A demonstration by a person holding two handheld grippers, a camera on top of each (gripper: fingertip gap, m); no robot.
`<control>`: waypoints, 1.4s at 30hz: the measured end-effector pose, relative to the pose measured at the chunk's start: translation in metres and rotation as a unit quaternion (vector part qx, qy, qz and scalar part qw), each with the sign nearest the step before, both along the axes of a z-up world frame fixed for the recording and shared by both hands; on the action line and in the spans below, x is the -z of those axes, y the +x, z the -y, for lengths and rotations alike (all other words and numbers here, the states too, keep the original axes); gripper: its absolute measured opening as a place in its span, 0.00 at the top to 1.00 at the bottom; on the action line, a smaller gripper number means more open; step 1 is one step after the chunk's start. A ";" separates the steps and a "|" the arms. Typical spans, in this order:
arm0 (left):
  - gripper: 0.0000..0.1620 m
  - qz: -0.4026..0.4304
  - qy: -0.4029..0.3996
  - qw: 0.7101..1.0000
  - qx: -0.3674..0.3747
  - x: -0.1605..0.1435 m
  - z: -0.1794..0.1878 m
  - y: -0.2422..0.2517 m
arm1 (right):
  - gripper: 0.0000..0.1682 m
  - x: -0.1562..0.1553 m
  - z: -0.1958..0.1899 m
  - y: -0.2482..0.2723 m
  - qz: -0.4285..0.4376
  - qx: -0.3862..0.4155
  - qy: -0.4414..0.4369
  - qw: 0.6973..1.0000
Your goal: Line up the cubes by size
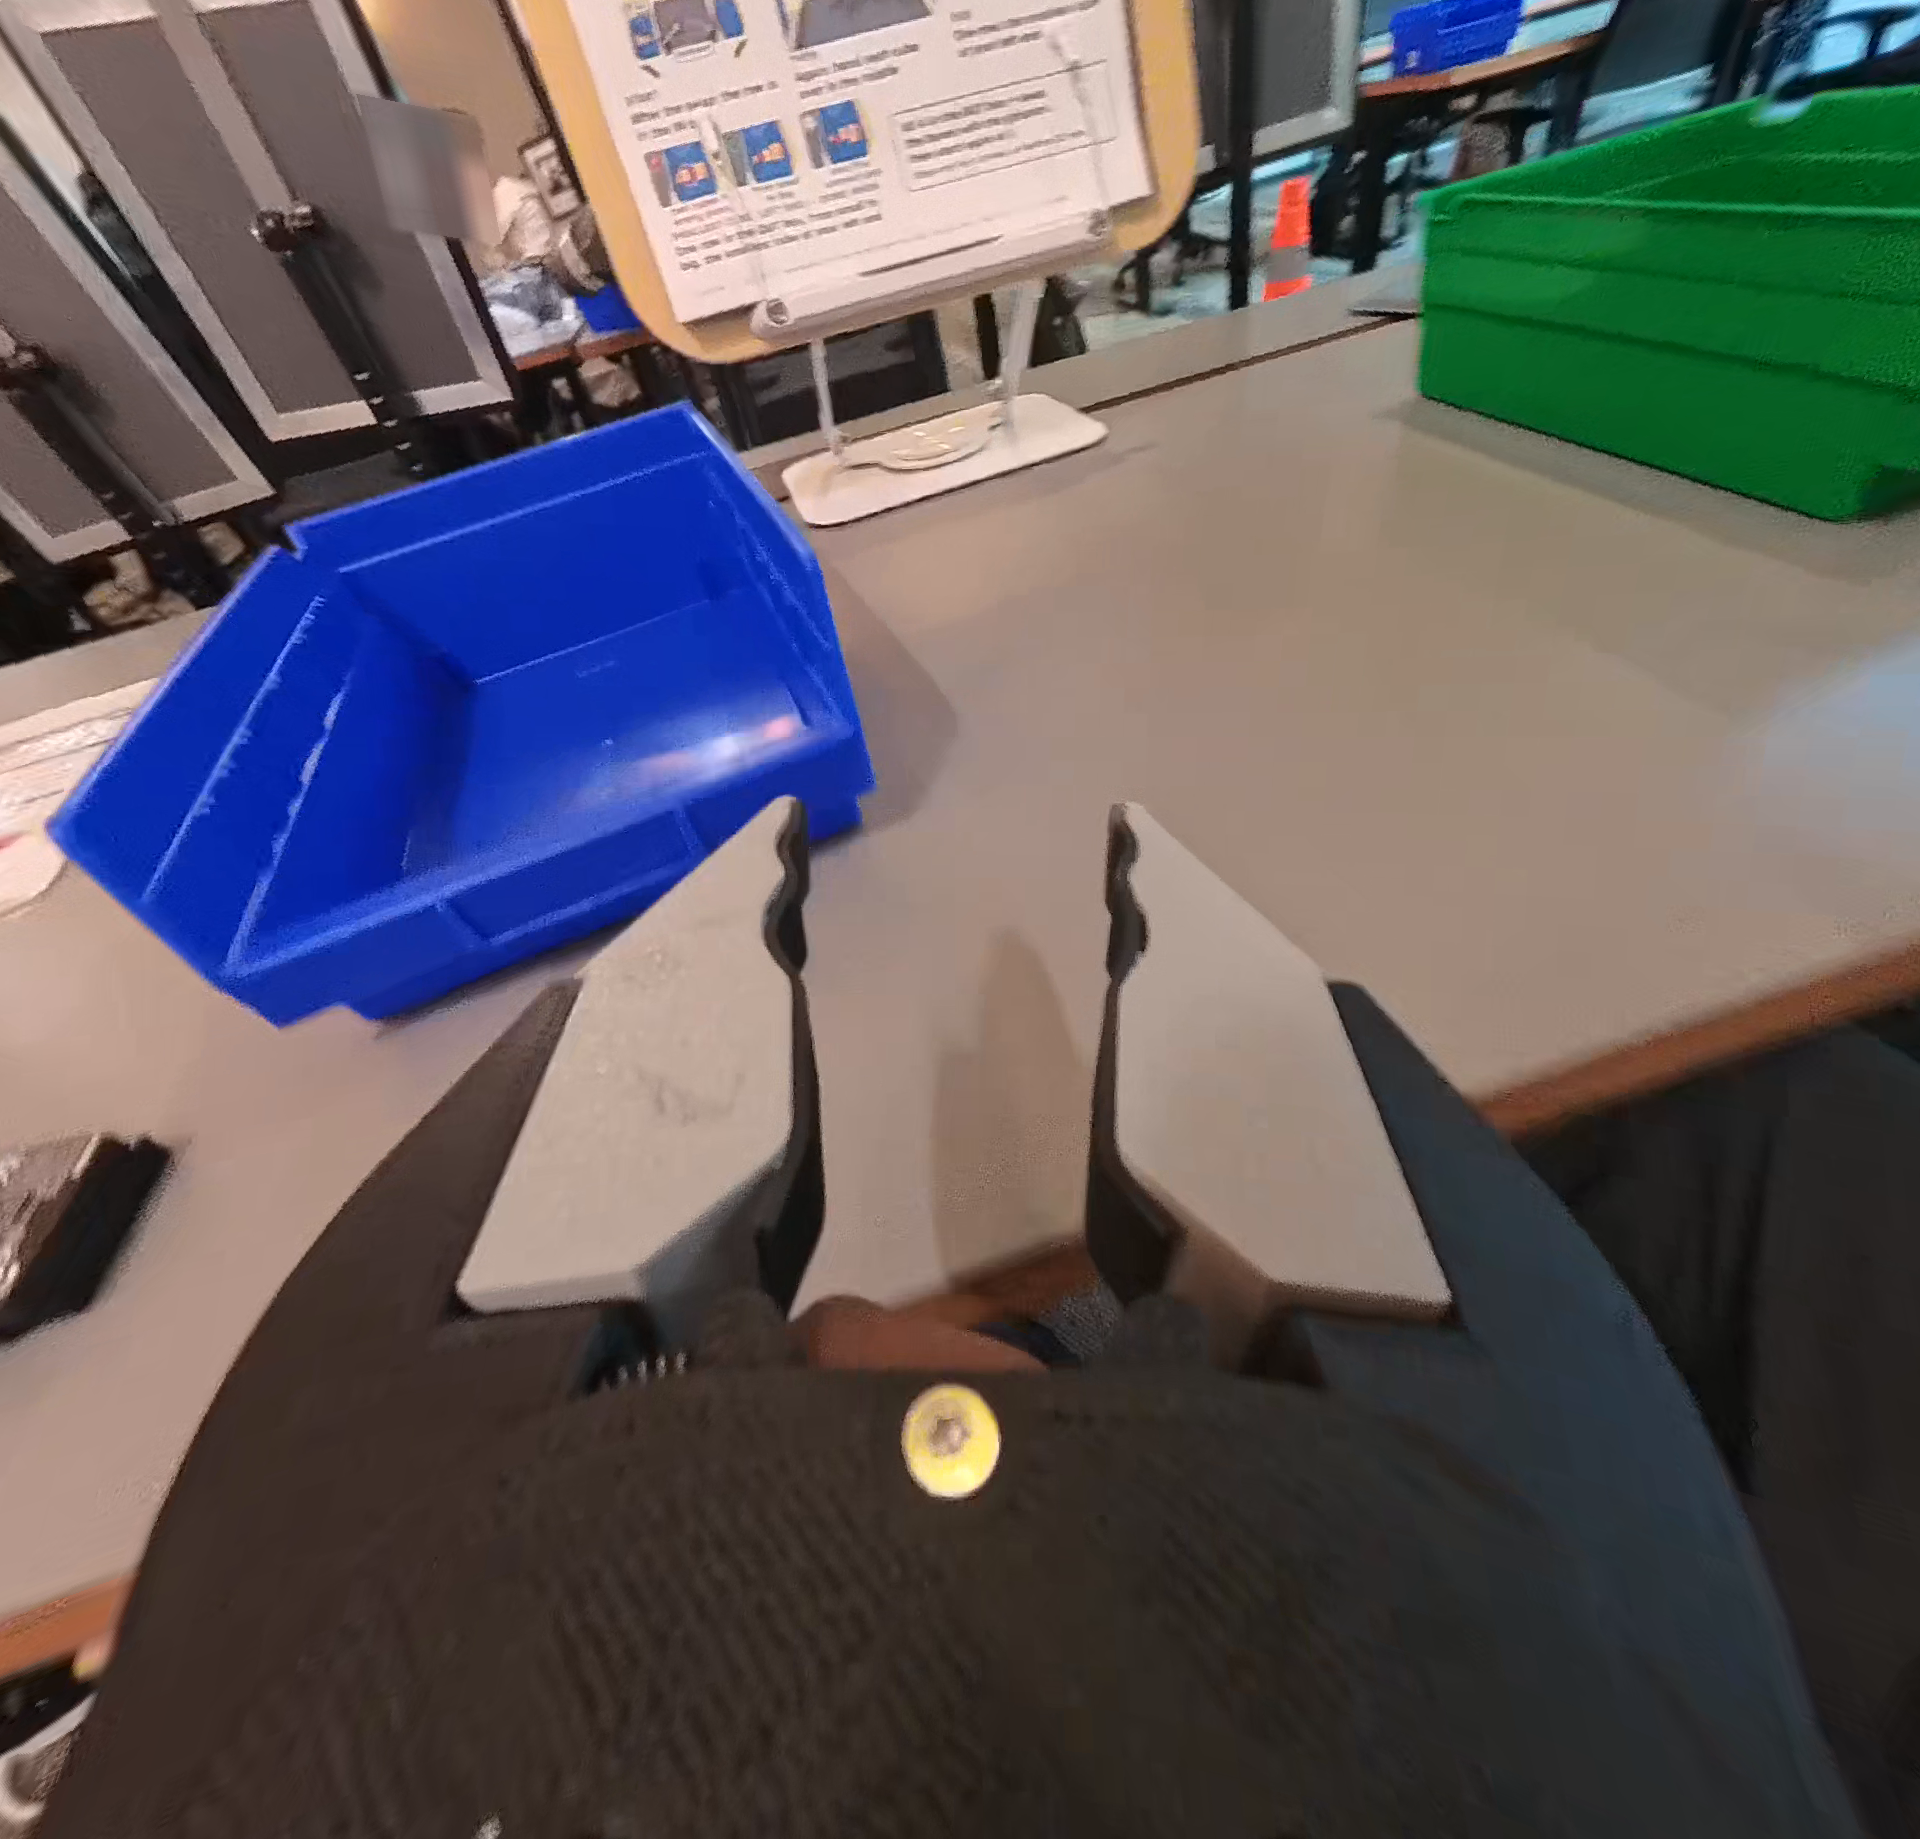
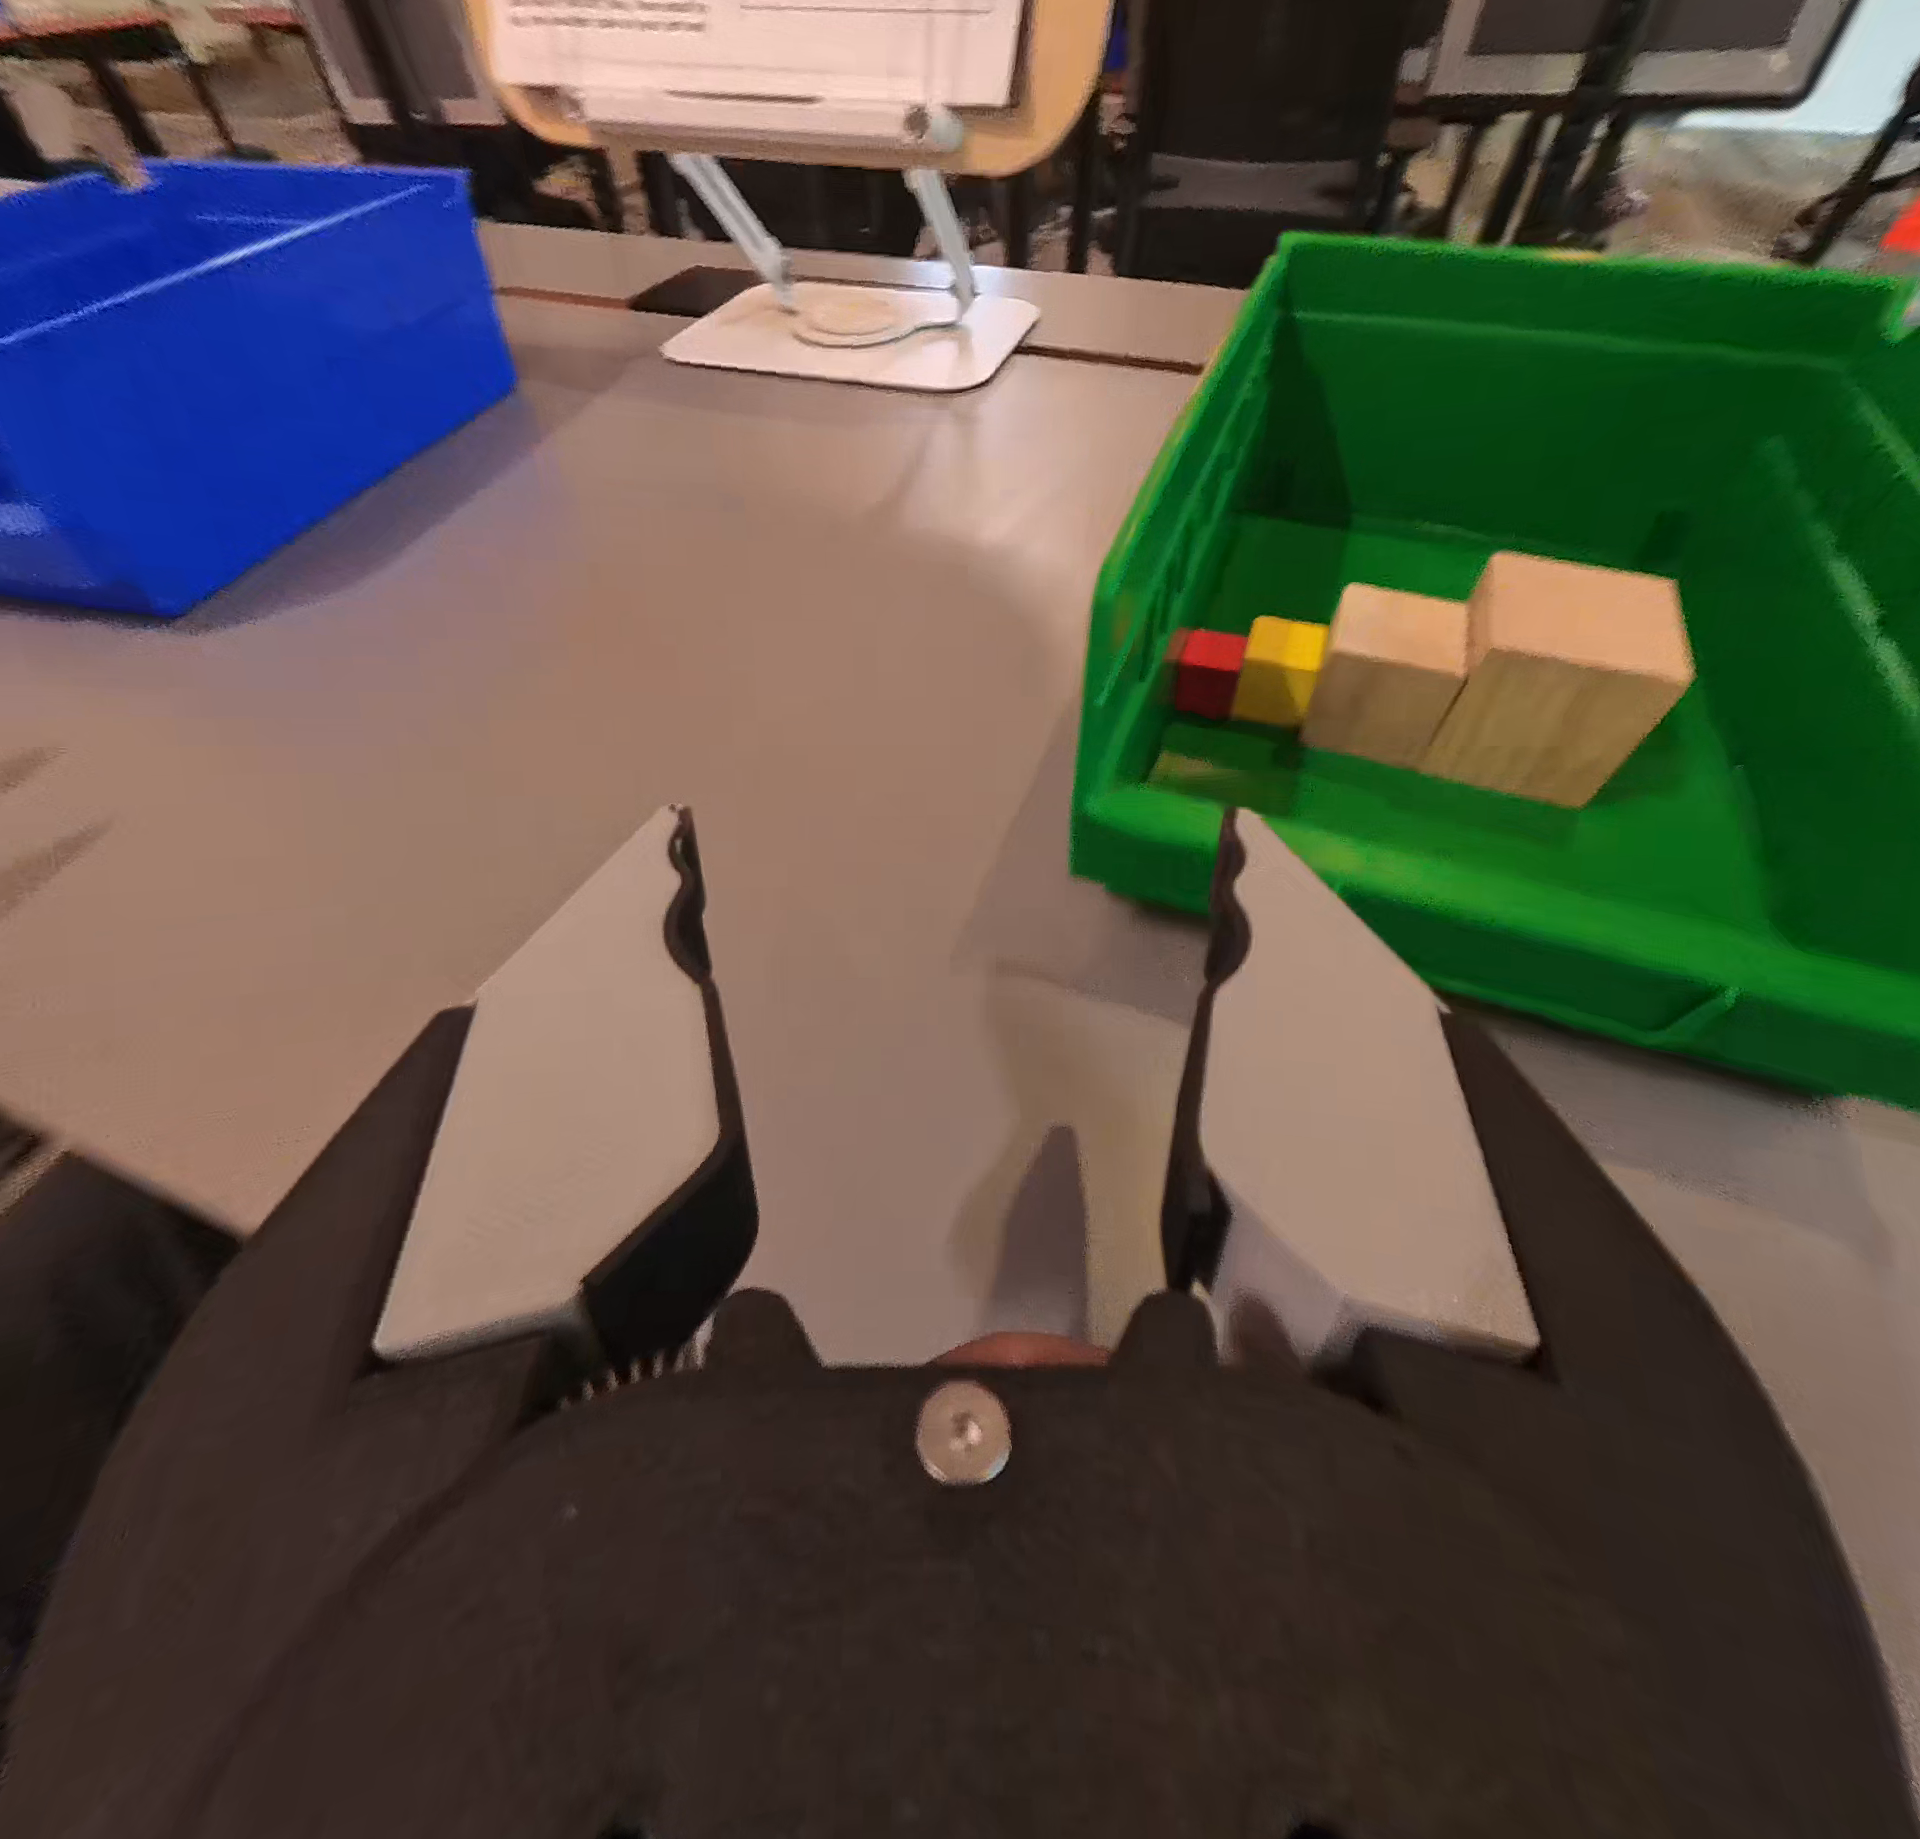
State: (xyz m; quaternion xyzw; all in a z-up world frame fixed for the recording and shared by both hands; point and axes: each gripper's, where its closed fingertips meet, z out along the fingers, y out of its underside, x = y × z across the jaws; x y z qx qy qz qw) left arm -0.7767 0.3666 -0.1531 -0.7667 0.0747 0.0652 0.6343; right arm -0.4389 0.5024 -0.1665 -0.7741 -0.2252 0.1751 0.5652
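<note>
Since both my grippers, left (image 1: 956, 823) and right (image 2: 956, 828), are spread and empty, I'd judge the cubes (image 2: 1392, 672) light, rigid wood, best pinched across flat opposite faces.

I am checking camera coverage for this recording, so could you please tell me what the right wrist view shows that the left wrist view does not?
Only the right wrist view looks into the green bin, where a red cube, a yellow cube and two wooden blocks, one smaller and one larger, stand in a row rising in size.

Only the left wrist view looks into the blue bin, which seems empty, and shows a dark object at the table's left edge.

Both show the grey table, the sign stand, both bins and an open gripper, left and right.
</note>
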 end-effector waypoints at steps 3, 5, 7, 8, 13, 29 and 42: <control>0.60 -0.036 -0.044 0.997 -0.055 0.010 -0.062 -0.024 | 0.43 0.000 -0.035 -0.005 0.032 0.035 -0.008 0.999; 0.56 -0.054 -0.096 0.989 -0.100 0.029 -0.100 -0.045 | 0.43 0.009 -0.055 -0.009 0.062 0.049 -0.034 0.996; 0.63 -0.061 -0.137 0.982 -0.119 0.047 -0.128 -0.058 | 0.53 0.017 -0.073 -0.006 0.099 0.069 -0.049 0.992; 0.81 -0.060 -0.143 0.981 -0.114 0.051 -0.137 -0.059 | 0.78 0.021 -0.077 -0.008 0.115 0.062 -0.054 0.990; 0.99 -0.095 -0.078 0.987 -0.107 0.024 -0.140 -0.067 | 0.98 0.023 -0.075 -0.003 0.172 0.079 -0.043 0.981; 0.97 -0.038 0.140 0.989 -0.004 -0.202 -0.052 -0.023 | 0.91 0.020 0.006 -0.241 0.074 -0.015 -0.037 0.996; 0.97 -0.098 0.180 0.979 0.005 -0.285 0.004 -0.007 | 0.78 0.002 0.083 -0.456 0.008 -0.162 -0.064 0.985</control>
